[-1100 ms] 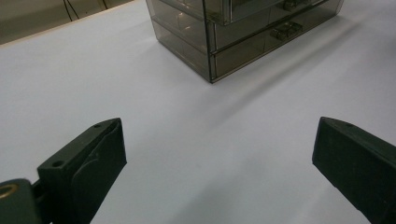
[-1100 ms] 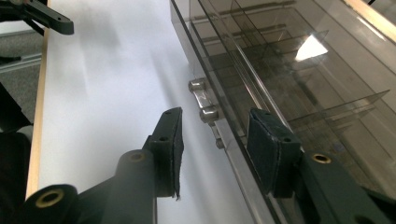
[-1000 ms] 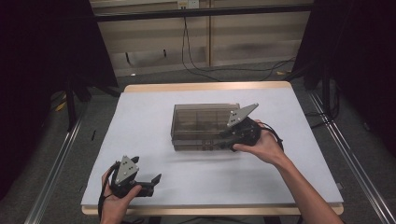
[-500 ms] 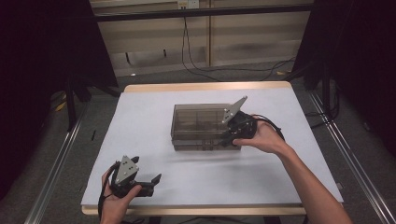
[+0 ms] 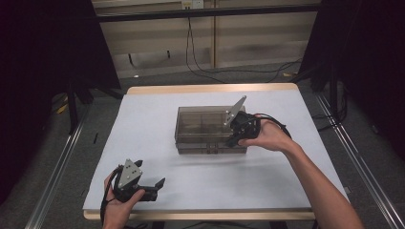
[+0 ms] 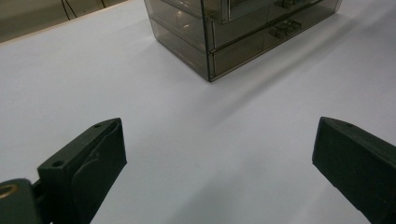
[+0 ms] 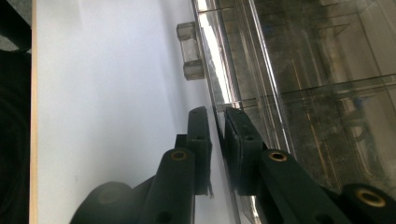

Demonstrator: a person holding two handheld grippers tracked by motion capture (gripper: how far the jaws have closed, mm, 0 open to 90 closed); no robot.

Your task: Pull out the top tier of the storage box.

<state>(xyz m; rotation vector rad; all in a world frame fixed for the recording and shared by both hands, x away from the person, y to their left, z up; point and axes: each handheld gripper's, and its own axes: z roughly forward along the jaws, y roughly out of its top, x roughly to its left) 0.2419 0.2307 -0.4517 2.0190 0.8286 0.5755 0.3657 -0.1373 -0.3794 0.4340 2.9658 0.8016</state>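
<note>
Two grippers worked a white-covered desk [image 5: 143, 124]. Nearest the front edge, toward its left corner, the left gripper [image 5: 152, 185] rested idle, jaws spread wide with nothing between them, aimed at the box well ahead. Mid-desk sat a smoky clear plastic box [image 5: 203, 125], its long axis running parallel to the front edge, its latch [image 5: 212, 149] facing the person. The right gripper [image 7: 215, 122], the nearer of the two, lay at the box's right end; its jaws had just been closing and appeared to pinch the thin front rim of the lid [image 7: 229, 88], the latch lying farther along that edge.
</note>
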